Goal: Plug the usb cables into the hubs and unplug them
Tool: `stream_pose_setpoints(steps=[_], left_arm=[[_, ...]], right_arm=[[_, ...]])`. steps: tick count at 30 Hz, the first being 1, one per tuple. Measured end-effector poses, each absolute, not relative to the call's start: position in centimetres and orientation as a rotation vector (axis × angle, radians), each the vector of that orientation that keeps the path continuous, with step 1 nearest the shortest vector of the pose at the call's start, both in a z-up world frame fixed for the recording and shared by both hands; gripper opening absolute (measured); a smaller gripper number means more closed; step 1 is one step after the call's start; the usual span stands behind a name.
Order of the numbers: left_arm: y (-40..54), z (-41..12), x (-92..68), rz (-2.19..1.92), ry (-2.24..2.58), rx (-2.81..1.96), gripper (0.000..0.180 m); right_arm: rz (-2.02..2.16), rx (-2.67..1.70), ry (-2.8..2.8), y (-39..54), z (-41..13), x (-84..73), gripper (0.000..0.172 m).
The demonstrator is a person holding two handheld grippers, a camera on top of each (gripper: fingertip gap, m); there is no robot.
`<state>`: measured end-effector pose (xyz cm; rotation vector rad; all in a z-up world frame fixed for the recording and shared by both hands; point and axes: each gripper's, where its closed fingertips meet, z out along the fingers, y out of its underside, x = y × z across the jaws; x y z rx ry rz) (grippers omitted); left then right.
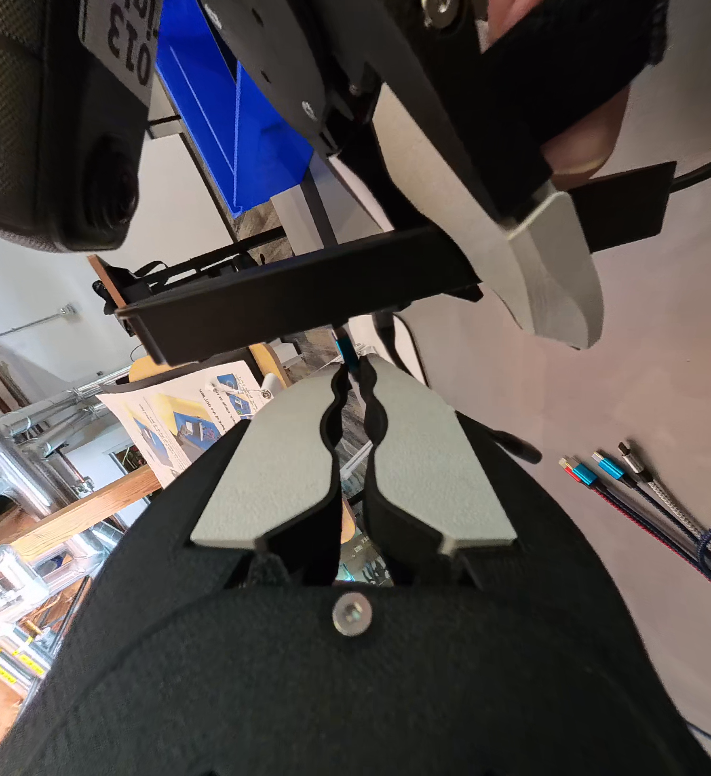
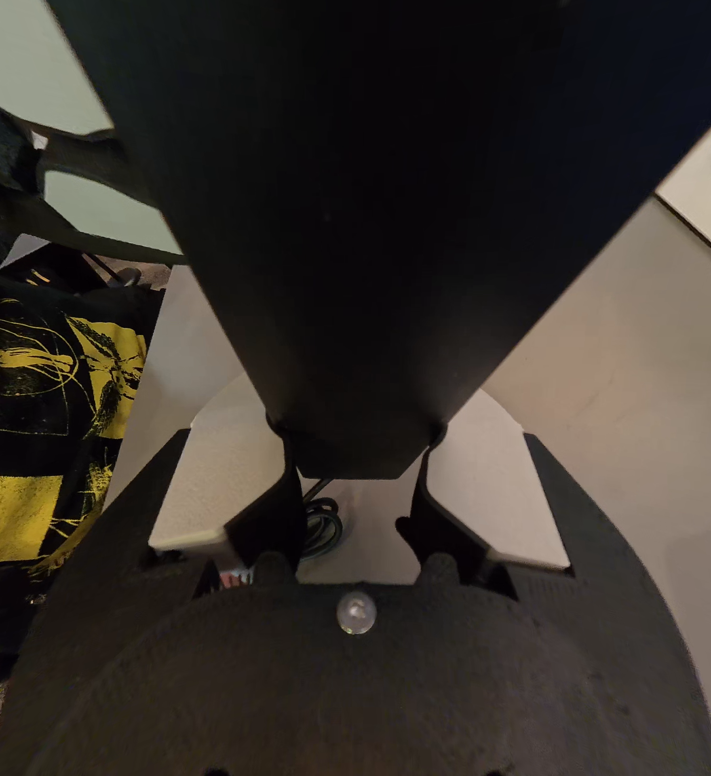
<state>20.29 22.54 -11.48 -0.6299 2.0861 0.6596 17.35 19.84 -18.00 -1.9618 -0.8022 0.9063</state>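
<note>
Hub, the long black one, is up off the table with the right gripper clamped wide around its end. Left gripper is nearly shut, pinching a blue plug right under it.

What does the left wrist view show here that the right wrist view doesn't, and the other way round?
Left wrist view only: the left gripper pinching a blue USB plug at the hub's edge, three loose cables lying on the table, a blue bin.

Right wrist view only: yellow-and-black fabric, a coiled cord.

Both: the black hub, clamped by the right gripper.
</note>
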Motion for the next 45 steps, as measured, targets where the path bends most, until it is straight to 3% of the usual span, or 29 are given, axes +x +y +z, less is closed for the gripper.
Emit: stream_pose_setpoints(steps=[14, 22, 45], left_arm=[[22.2, -11.8, 20.2, 0.678, 2.109, -0.594, 0.005], [21.9, -11.7, 20.4, 0.69, 2.094, -0.549, 0.005], [20.8, -12.7, 19.6, 0.604, 2.083, -0.51, 0.003]], right_arm=[[0.998, -1.879, -0.718, 20.0, -15.6, 17.3, 0.071], [0.887, -1.948, -0.76, 19.8, -16.0, 17.7, 0.064], [0.95, -1.93, -0.802, 19.1, -16.0, 16.8, 0.063]])
